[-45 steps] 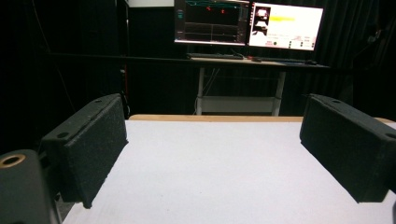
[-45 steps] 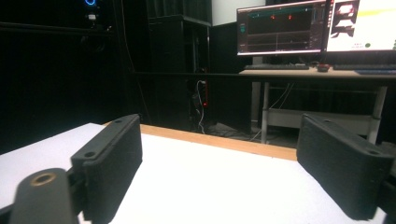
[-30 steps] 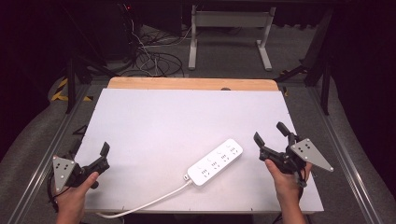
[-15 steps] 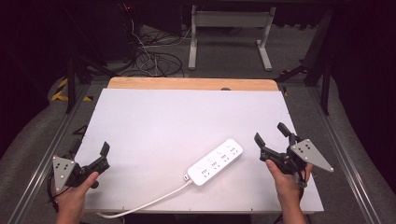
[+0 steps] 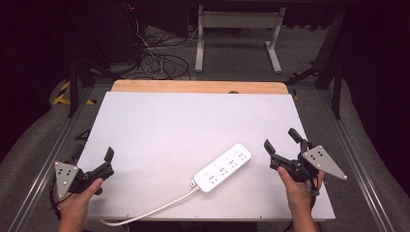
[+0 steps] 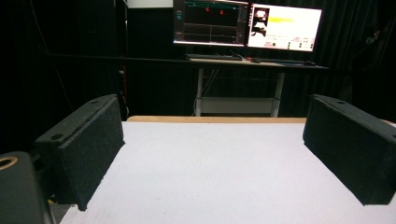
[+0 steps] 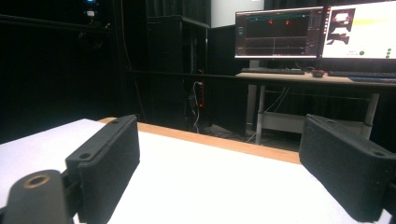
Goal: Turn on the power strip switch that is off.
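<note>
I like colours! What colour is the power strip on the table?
The power strip is white, with a white cord; the high view shows it best.

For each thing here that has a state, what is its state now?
Power strip: lying flat on the table, sockets up, nothing plugged in, untouched.
Cord: slack, running off the near table edge.
Left gripper: open, holding nothing.
Right gripper: open, holding nothing, beside the power strip.
Monitors: switched on.

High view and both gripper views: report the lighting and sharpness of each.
High view: white table top evenly lit, power strip sharp, floor behind dark. Left gripper view: open jaws slightly soft, monitors glare bright against a black room. Right gripper view: same dark backdrop, screens washed out, near jaws blurred.
</note>
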